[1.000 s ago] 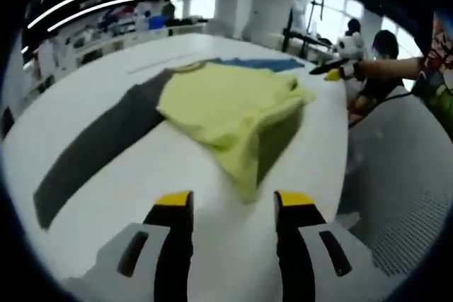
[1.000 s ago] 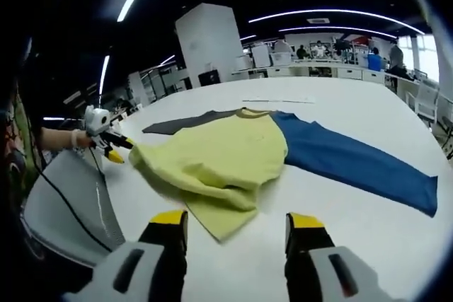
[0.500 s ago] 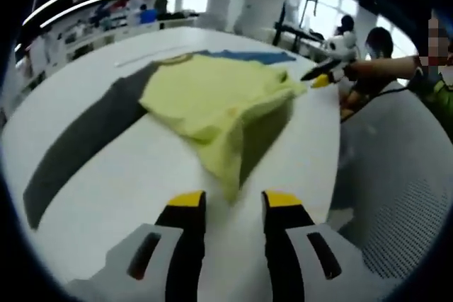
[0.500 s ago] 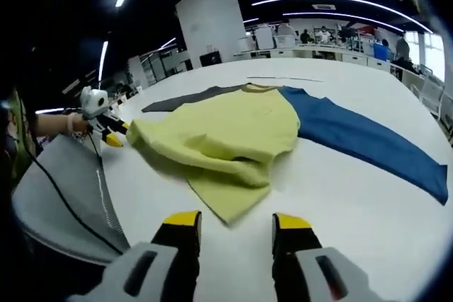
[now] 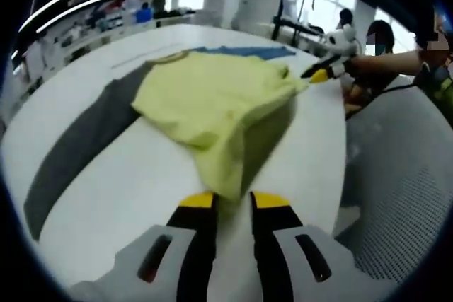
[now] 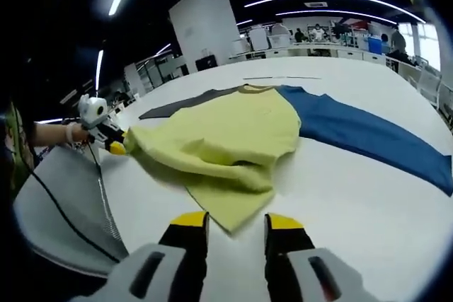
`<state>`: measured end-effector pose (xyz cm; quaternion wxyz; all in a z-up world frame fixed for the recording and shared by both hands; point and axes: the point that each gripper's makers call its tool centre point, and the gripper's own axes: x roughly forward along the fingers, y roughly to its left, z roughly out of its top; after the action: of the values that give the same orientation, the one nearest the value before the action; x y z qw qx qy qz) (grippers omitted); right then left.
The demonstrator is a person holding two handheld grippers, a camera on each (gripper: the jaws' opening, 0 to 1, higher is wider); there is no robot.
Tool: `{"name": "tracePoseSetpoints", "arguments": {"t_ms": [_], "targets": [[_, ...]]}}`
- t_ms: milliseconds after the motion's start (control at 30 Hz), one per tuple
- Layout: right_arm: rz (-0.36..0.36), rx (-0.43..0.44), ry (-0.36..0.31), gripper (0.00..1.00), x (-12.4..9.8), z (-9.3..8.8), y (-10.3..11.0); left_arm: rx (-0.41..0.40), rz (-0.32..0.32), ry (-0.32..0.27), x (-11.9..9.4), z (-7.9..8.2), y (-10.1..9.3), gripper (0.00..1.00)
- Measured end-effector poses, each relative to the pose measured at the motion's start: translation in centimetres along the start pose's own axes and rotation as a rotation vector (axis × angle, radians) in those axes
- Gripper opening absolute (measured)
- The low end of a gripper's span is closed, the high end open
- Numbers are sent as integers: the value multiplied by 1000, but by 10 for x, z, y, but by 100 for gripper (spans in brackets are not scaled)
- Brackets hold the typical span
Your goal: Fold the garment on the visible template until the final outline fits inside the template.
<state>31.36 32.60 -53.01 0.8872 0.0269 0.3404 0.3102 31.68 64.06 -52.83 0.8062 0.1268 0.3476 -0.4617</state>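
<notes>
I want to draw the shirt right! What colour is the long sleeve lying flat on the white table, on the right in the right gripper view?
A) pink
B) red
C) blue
C: the sleeve stretching from the yellow shirt body across the table is blue.

Both the left gripper point(image 5: 230, 203) and right gripper point(image 6: 230, 221) have narrowed, nearing the garment's point(image 5: 212, 97) corners

Your left gripper point(image 5: 231, 201) jaws nearly closed around yellow shirt point(image 5: 212, 100) hem corner; right gripper point(image 5: 320, 74) at shirt's far corner.
</notes>
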Motion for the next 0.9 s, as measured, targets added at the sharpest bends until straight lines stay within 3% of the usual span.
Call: {"name": "tracePoseSetpoints", "arguments": {"t_ms": [267,567,900], "targets": [[7,5,-4,22,3,1,7,-24,-7,-6,2,-1,-2,11],[-16,48,-2,8,4,-2,3,-53,5,-17,4,-2,0,7],[-19,46,0,0,4,-2,1,-89,-2,-29,4,0,0,2]]}}
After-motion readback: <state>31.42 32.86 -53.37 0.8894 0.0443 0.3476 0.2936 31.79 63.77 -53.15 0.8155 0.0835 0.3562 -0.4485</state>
